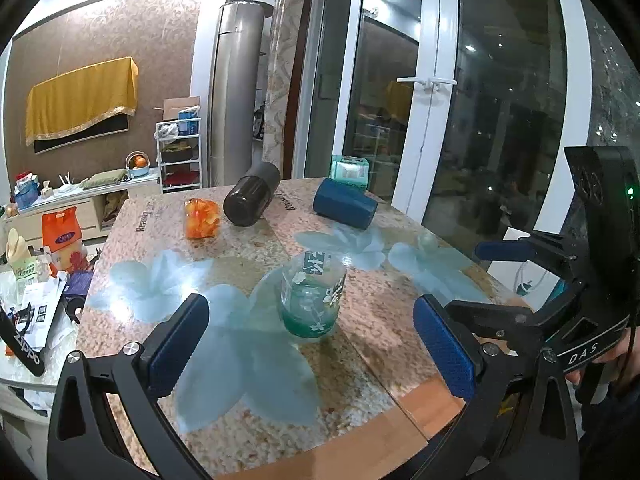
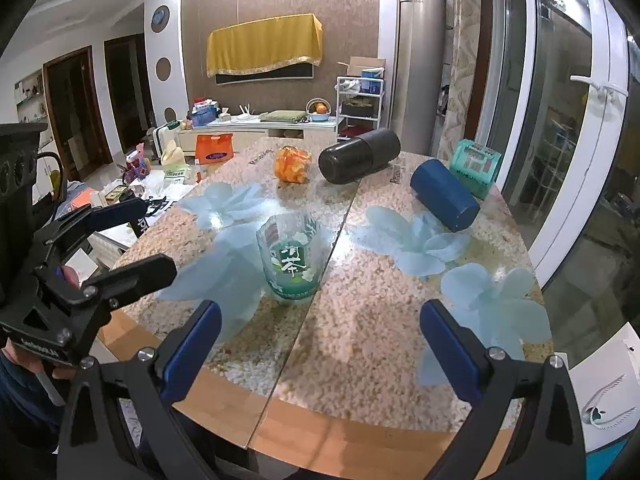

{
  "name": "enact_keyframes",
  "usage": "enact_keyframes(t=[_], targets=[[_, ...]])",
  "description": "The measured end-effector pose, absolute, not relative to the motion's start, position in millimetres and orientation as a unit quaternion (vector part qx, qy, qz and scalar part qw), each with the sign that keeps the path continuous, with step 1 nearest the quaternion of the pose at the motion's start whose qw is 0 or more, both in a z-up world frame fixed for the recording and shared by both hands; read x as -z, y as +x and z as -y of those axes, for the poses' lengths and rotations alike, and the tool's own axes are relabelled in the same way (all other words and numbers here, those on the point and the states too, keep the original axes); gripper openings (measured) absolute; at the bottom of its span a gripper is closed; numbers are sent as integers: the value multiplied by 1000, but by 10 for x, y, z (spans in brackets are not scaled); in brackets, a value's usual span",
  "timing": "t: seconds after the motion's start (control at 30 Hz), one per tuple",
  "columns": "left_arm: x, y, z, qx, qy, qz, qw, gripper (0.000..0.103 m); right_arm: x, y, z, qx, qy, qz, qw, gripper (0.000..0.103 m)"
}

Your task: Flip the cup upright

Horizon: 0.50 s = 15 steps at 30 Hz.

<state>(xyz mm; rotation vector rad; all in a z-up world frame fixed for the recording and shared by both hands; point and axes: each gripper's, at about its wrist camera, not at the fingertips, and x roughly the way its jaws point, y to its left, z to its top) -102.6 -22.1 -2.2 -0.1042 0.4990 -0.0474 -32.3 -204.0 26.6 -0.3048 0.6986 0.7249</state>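
A clear green-tinted glass cup (image 1: 312, 296) with white flowers and lettering stands on the table; it also shows in the right wrist view (image 2: 291, 262), wide mouth upward. A blue cup (image 1: 345, 203) lies on its side at the far right of the table, also in the right wrist view (image 2: 445, 195). A black cylinder (image 1: 252, 194) lies on its side beyond. My left gripper (image 1: 312, 344) is open and empty, just short of the glass cup. My right gripper (image 2: 320, 348) is open and empty, near the table's front edge. The right gripper shows in the left wrist view (image 1: 508, 252).
An orange patterned jar (image 1: 202, 219) stands at the back left of the table (image 1: 380, 360). A teal box (image 1: 349, 171) sits at the far edge by the glass doors. A cluttered lower table (image 1: 36, 300) lies to the left.
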Motion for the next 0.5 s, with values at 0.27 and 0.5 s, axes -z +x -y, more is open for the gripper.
enact_keyframes(t=[0.27, 0.5], targets=[[34, -999, 231, 27, -55, -253, 966, 103, -266, -343, 2045, -347, -145, -332, 865, 100], [39, -995, 240, 33, -54, -252, 966, 103, -293, -359, 2058, -346, -142, -332, 866, 100]])
